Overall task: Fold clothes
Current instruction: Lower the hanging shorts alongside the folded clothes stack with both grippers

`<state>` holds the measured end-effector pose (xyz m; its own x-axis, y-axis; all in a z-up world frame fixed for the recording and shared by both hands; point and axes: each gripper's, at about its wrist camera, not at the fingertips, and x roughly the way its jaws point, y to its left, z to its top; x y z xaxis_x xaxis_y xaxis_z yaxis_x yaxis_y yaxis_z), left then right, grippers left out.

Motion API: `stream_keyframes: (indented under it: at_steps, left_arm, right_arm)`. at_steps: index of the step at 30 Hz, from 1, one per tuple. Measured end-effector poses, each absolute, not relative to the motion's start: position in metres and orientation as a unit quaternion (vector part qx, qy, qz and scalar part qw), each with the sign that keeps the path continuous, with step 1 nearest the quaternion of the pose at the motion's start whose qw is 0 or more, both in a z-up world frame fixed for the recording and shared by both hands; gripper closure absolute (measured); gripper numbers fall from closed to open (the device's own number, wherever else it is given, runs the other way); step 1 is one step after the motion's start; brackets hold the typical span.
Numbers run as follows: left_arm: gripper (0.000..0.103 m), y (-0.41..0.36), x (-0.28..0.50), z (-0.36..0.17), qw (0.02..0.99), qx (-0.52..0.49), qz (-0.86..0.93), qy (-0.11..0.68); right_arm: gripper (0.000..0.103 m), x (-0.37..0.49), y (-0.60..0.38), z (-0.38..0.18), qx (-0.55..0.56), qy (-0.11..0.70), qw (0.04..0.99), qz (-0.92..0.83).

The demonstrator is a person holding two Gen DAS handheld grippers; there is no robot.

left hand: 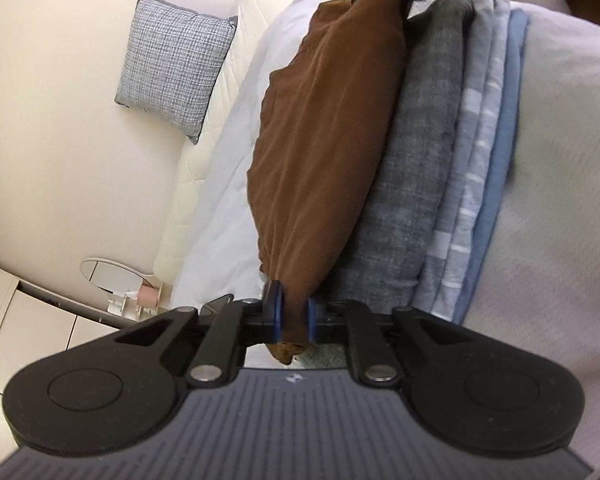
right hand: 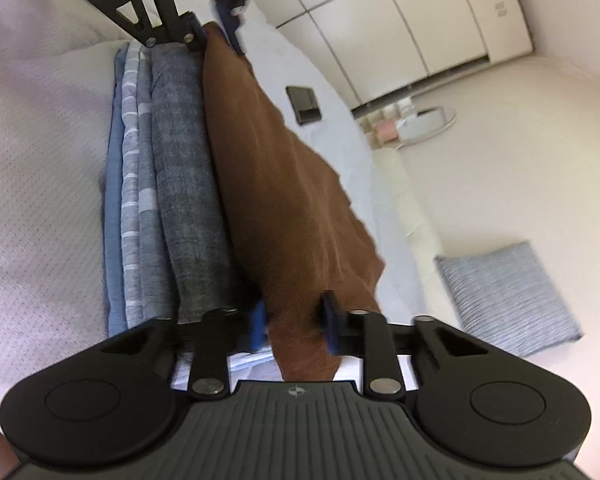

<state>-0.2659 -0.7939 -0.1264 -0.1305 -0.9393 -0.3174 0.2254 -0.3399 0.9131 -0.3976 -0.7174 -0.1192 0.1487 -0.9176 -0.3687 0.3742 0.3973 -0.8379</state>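
Beside stacked folded fabrics, both tongs (left hand: 292, 314) (right hand: 294, 322) pinching soft brown cloth (left hand: 328, 136)

Brown garment (left hand: 328, 136), grey folded cloth (left hand: 412, 168), blue-white striped cloth (left hand: 466, 184), grey checked cushion (left hand: 172, 68)

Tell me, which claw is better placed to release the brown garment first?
Right claw, probably: its jaws stand wider around the brown garment, beside the folded stack; the left claw pinches its end tightly.

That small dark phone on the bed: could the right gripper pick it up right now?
Probably not: the right gripper is shut on the brown garment, which it would have to drop first; the phone lies beyond it.
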Motion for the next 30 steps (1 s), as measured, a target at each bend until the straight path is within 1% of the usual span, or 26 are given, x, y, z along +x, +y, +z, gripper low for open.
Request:
stream_keyframes:
  at_steps: [2, 4, 6, 10, 15, 17, 21, 22, 25, 28, 30]
  left_arm:
    - [0.094, -0.799, -0.262, -0.118, 0.461, 0.474, -0.655, -0.366]
    - [0.095, -0.804, -0.258, -0.11, 0.479, 0.462, -0.658, -0.352]
    - [0.095, -0.804, -0.256, -0.121, 0.466, 0.476, -0.661, -0.345]
    - [0.095, -0.796, -0.255, -0.145, 0.445, 0.494, -0.662, -0.347]
    - [0.095, -0.796, -0.255, -0.135, 0.473, 0.468, -0.67, -0.329]
    - [0.095, -0.796, -0.256, -0.14, 0.469, 0.474, -0.669, -0.327]
    - [0.091, -0.791, -0.256, -0.148, 0.469, 0.478, -0.66, -0.341]
    - [0.091, -0.791, -0.255, -0.148, 0.468, 0.478, -0.66, -0.342]
    - [0.095, -0.793, -0.256, -0.147, 0.468, 0.476, -0.66, -0.346]
    - [0.095, -0.782, -0.256, -0.141, 0.48, 0.459, -0.663, -0.345]
    - [0.095, -0.783, -0.255, -0.141, 0.477, 0.461, -0.668, -0.336]
  right_arm:
    - [0.085, -0.394, -0.714, -0.109, -0.29, 0.45, 0.701, -0.47]
    - [0.085, -0.391, -0.71, -0.1, -0.286, 0.438, 0.708, -0.475]
    - [0.085, -0.387, -0.705, -0.094, -0.283, 0.43, 0.713, -0.476]
    - [0.085, -0.383, -0.705, -0.116, -0.289, 0.46, 0.705, -0.456]
    - [0.085, -0.386, -0.702, -0.117, -0.282, 0.448, 0.712, -0.461]
    - [0.084, -0.385, -0.703, -0.119, -0.284, 0.45, 0.71, -0.461]
    - [0.084, -0.384, -0.705, -0.124, -0.289, 0.454, 0.706, -0.461]
    - [0.082, -0.384, -0.705, -0.125, -0.29, 0.455, 0.705, -0.461]
    - [0.082, -0.384, -0.708, -0.127, -0.289, 0.457, 0.704, -0.46]
    - [0.085, -0.386, -0.708, -0.12, -0.281, 0.45, 0.707, -0.468]
    - [0.085, -0.388, -0.706, -0.116, -0.272, 0.443, 0.71, -0.475]
